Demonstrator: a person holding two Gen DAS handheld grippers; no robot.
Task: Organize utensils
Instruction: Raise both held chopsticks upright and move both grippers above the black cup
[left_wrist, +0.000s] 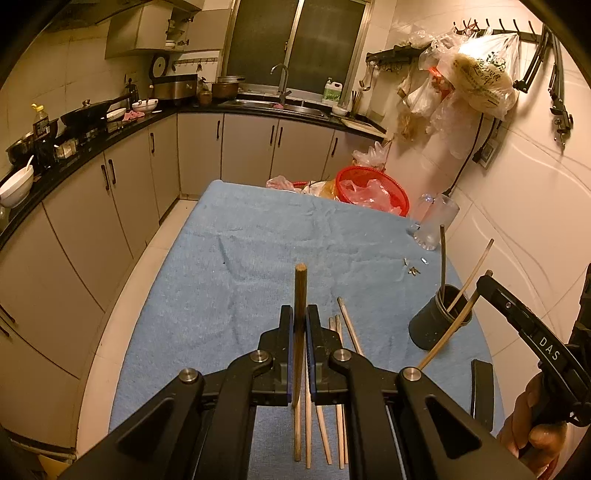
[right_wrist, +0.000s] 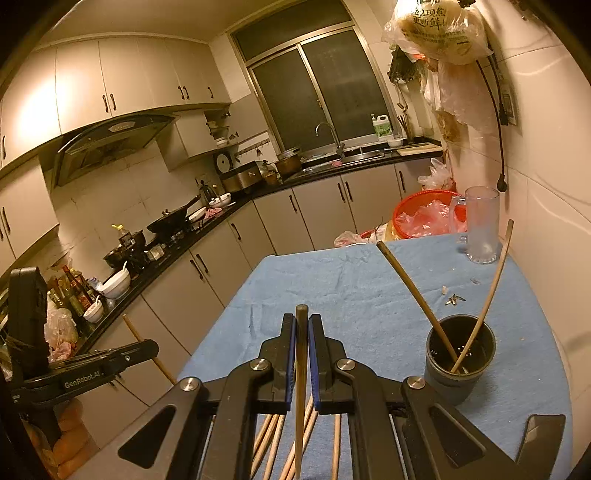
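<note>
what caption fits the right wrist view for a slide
Right gripper shut on a chopstick above the blue towel, beside a dark holder.

A rough blue terry towel (left_wrist: 258, 236) covers the counter. The chopsticks (left_wrist: 341, 369) look like matt bamboo, the dark holder cup (right_wrist: 460, 360) matt plastic, the mug (right_wrist: 482, 225) frosted glass, and the basket (left_wrist: 373, 188) glossy red plastic.

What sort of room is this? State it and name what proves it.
A home kitchen, almost certainly. A sink with a tall faucet sits under the window, a range hood hangs over a wok on the stove, and cabinets line the black countertop.
</note>
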